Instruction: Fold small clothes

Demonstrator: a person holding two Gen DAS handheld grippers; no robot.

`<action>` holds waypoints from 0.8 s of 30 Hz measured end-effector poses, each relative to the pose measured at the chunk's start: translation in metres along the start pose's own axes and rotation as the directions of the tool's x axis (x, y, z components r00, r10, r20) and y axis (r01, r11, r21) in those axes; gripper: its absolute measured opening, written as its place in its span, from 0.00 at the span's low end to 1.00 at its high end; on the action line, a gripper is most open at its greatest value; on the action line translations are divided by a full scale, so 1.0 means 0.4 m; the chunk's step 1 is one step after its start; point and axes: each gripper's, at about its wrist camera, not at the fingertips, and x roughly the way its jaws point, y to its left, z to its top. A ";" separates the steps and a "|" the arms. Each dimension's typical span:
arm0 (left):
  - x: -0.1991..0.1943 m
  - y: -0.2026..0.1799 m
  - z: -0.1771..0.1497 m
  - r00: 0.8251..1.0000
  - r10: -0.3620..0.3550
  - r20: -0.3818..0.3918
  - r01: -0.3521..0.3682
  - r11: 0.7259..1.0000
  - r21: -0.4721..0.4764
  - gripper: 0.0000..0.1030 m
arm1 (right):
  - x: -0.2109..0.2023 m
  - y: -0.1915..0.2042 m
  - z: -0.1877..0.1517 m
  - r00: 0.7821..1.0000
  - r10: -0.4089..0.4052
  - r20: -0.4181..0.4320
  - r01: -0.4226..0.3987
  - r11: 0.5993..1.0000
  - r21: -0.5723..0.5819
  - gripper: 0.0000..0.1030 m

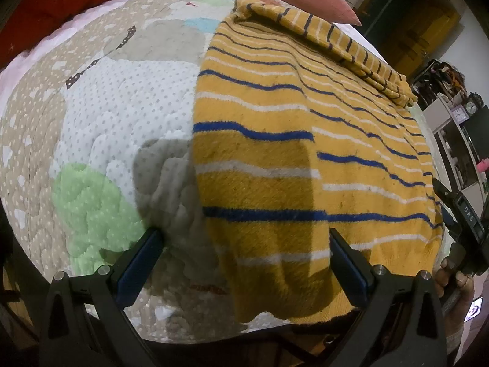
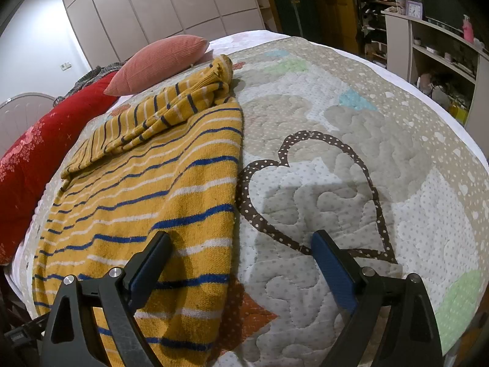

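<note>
A mustard-yellow knit sweater (image 1: 290, 140) with blue and white stripes lies flat on the quilted bedspread (image 1: 122, 98); its sleeves are folded across its far part (image 1: 330, 39). My left gripper (image 1: 246, 238) is open and empty, hovering over the sweater's near left edge. In the right wrist view the sweater (image 2: 146, 202) fills the left half, with its folded sleeves (image 2: 171, 113) at the far end. My right gripper (image 2: 240, 243) is open and empty, straddling the sweater's right edge and the quilt (image 2: 351, 153). The right gripper's body also shows in the left wrist view (image 1: 464, 217).
A pink pillow (image 2: 159, 64) and a red blanket (image 2: 36, 165) lie at the far side of the bed. Shelves with clocks (image 2: 428, 30) stand to the right, wardrobe doors (image 2: 152, 3) behind. The bed's near edge drops off below the grippers.
</note>
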 end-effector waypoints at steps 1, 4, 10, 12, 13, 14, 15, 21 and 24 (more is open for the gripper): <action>0.000 0.000 0.000 1.000 0.000 -0.001 0.000 1.000 -0.002 1.00 | 0.000 0.000 0.000 1.000 0.000 0.000 0.000 1.000 0.000 0.93; 0.000 0.002 -0.001 1.000 -0.003 -0.003 0.003 1.000 -0.007 1.00 | 0.000 0.000 0.000 1.000 -0.001 0.001 0.001 1.000 0.000 0.93; -0.002 0.005 -0.003 1.000 -0.005 -0.004 0.005 1.000 -0.014 1.00 | 0.001 0.000 -0.001 1.000 -0.002 0.003 0.002 1.000 -0.006 0.93; -0.002 0.005 -0.004 1.000 -0.006 -0.005 0.006 1.000 -0.017 1.00 | 0.001 0.001 -0.001 1.000 -0.003 0.003 0.003 1.000 -0.007 0.93; -0.003 0.005 -0.004 1.000 -0.007 -0.005 0.007 1.000 -0.018 1.00 | 0.002 0.001 -0.002 1.000 -0.004 0.004 0.004 1.000 -0.008 0.93; -0.004 0.006 -0.003 1.000 -0.009 -0.004 0.009 1.000 -0.020 1.00 | 0.002 0.001 -0.001 1.000 -0.004 0.004 0.004 1.000 -0.009 0.93; -0.005 0.007 -0.004 1.000 -0.010 -0.004 0.010 1.000 -0.021 1.00 | 0.002 0.002 -0.002 1.000 -0.004 0.005 0.004 1.000 -0.009 0.94; -0.033 0.004 -0.014 0.999 -0.030 0.011 0.030 0.999 -0.016 1.00 | 0.004 0.003 -0.003 1.000 -0.009 0.010 0.009 1.000 -0.018 0.94; -0.059 -0.007 -0.018 0.998 -0.042 0.041 0.042 0.999 0.008 1.00 | 0.005 0.003 -0.003 1.000 -0.011 0.011 0.011 1.000 -0.023 0.95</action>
